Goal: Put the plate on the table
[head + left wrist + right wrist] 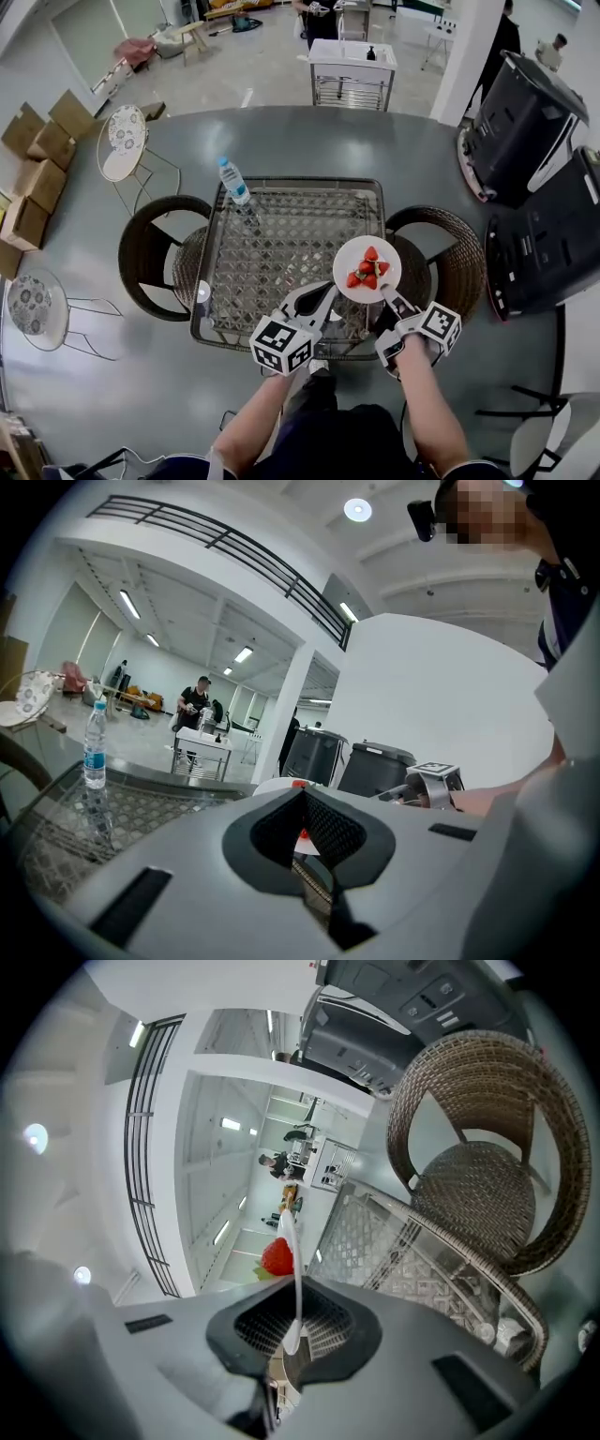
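Note:
A white plate [367, 269] with several strawberries [367, 267] hangs over the right front corner of the glass-topped table [300, 180]. My right gripper [386, 292] is shut on the plate's near rim. In the right gripper view the plate [292, 1269] stands edge-on between the jaws, with a strawberry [277, 1257] to its left. My left gripper [323, 298] sits just left of the plate over the table's front edge; its jaws stand together with nothing between them. In the left gripper view a sliver of the plate [277, 784] shows beyond the jaws.
A water bottle [233, 181] stands at the table's far left corner. Wicker chairs flank the table at left [155, 253] and right [455, 267]. Large black bins [525, 122] stand at the right. White metal chairs [122, 141] are at the left.

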The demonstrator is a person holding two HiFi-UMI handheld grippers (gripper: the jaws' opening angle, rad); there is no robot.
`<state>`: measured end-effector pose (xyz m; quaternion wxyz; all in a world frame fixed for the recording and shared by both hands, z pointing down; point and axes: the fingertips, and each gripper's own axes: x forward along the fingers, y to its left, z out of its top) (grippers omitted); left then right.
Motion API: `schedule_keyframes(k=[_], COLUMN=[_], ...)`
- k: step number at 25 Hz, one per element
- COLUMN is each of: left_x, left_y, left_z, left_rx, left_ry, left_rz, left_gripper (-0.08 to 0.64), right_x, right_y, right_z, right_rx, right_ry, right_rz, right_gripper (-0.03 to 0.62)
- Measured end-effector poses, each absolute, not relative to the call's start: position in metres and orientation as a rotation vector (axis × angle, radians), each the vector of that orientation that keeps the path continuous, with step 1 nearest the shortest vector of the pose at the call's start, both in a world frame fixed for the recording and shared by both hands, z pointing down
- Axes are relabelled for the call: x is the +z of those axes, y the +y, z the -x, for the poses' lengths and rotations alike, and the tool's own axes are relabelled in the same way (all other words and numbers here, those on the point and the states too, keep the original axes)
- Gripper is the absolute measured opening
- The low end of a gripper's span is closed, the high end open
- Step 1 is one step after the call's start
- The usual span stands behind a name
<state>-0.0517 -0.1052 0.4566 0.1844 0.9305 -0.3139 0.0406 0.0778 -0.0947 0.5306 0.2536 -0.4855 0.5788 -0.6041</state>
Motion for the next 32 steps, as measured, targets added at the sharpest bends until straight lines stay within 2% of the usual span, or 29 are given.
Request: schedule_keyframes(k=[18, 32], left_x=[0.496, 0.545], left_y=[-0.171, -0.208], left_z=[0.036, 0.003], left_rx=[0.163, 0.254], left_ry=[-0.859, -0.964], left_rz=[-2.588, -2.545], left_gripper=[0.006, 0.006], right_x=[0.559, 0.627], right_y=[-0.169, -0.242], right_z=[-0.107, -0.136], right_rx=[-1.668, -1.803], right_ry=[1.596, 1.683], right_rz=[1.415, 1.367], right_gripper=[0.014, 0.014])
